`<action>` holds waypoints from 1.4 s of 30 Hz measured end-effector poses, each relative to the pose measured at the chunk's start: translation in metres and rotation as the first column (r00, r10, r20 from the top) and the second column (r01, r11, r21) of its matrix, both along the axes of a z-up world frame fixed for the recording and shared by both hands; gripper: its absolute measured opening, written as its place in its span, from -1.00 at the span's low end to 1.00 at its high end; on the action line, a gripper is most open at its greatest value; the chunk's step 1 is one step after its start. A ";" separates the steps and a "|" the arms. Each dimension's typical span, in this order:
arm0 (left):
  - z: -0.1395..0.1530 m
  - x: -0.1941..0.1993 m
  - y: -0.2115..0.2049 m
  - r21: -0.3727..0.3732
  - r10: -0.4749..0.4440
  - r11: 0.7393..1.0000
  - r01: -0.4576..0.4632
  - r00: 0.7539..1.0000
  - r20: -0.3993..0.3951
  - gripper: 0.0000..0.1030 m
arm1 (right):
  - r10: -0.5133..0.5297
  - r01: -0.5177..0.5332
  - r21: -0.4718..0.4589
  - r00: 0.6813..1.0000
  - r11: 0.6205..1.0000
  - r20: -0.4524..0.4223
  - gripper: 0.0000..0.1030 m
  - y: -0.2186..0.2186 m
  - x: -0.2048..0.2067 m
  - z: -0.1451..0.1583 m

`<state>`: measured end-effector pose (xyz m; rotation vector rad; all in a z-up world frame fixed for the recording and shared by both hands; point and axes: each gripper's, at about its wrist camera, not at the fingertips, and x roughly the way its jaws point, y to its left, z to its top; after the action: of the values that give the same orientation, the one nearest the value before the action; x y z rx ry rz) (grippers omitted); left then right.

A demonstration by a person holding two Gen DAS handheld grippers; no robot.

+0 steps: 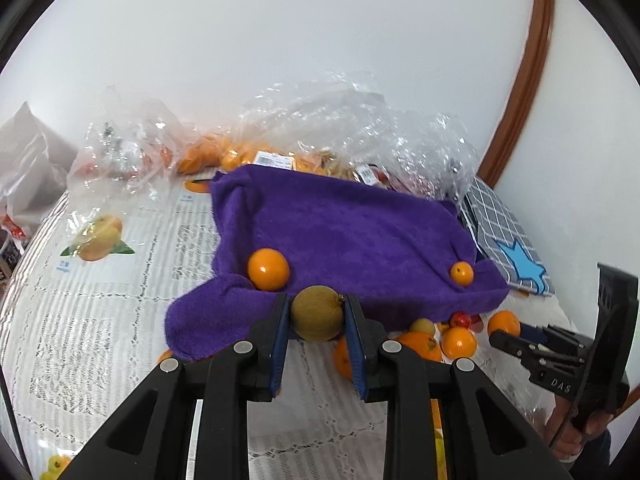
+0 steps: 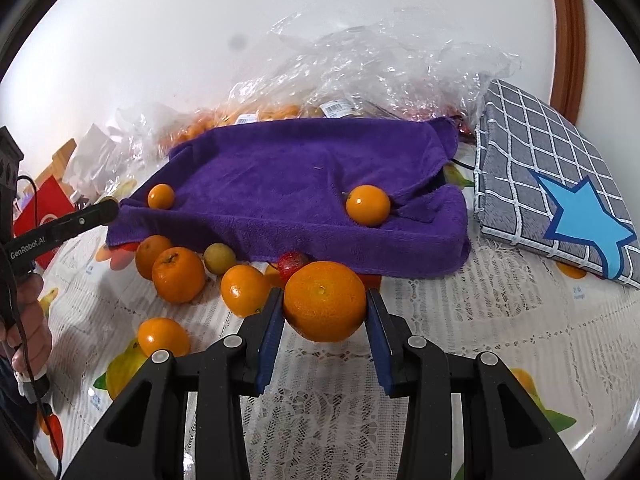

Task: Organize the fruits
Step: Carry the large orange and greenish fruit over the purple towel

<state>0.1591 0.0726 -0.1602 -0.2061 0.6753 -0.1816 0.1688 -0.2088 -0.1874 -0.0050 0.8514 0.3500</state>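
My left gripper [image 1: 317, 312] is shut on a brownish-green round fruit [image 1: 317, 313], held just above the near edge of a purple towel [image 1: 344, 232]. Two oranges lie on the towel, one at its left [image 1: 268, 269] and a small one at its right [image 1: 461, 273]. My right gripper [image 2: 325, 300] is shut on a large orange [image 2: 325, 301], held in front of the towel [image 2: 304, 176]. Several loose oranges [image 2: 178, 274], a yellowish fruit [image 2: 219, 258] and a red fruit [image 2: 292, 263] lie on the table by the towel's near edge.
Crumpled clear plastic bags [image 1: 340, 128] with more oranges sit behind the towel against the white wall. A grey checked cushion with a blue star [image 2: 560, 196] lies to the right. The table has a lace cloth with fruit prints [image 1: 100, 320]. A red packet [image 2: 44, 208] is at the far left.
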 end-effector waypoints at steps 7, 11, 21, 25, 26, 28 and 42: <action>0.007 0.000 0.014 0.004 0.078 0.997 -0.078 0.997 0.025 -0.51 | 0.002 -0.002 0.008 1.000 1.000 -0.012 -0.22 0.001 -0.002 0.003; 0.007 0.003 0.020 0.002 0.106 0.994 -0.106 0.994 0.025 -0.51 | 0.000 0.000 0.016 1.000 1.000 -0.002 -0.22 0.002 -0.004 0.010; 0.007 0.005 0.036 -0.043 0.144 0.989 -0.143 0.990 0.008 -0.51 | -0.017 0.016 0.027 0.999 1.000 0.045 -0.22 0.001 0.011 0.029; 0.005 0.007 0.038 -0.042 0.154 0.987 -0.153 0.988 0.004 -0.51 | -0.027 0.025 0.026 0.997 0.999 0.076 -0.22 0.000 0.025 0.037; 0.005 0.007 0.038 -0.041 0.155 0.987 -0.154 0.988 0.003 -0.51 | -0.029 0.027 0.023 0.996 0.999 0.081 -0.22 0.000 0.028 0.038; 0.003 0.009 0.037 -0.041 0.153 0.987 -0.153 0.988 -0.002 -0.51 | -0.034 0.033 0.016 0.995 0.999 0.091 -0.22 -0.001 0.037 0.039; -0.007 0.021 0.031 -0.019 0.148 0.989 -0.148 0.989 -0.029 -0.51 | -0.125 0.127 -0.064 0.991 0.990 0.038 -0.22 -0.020 0.074 0.009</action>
<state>0.1797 0.1036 -0.1673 -0.2785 0.6832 -0.0434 0.2425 -0.2289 -0.1788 -0.0184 0.8252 0.2029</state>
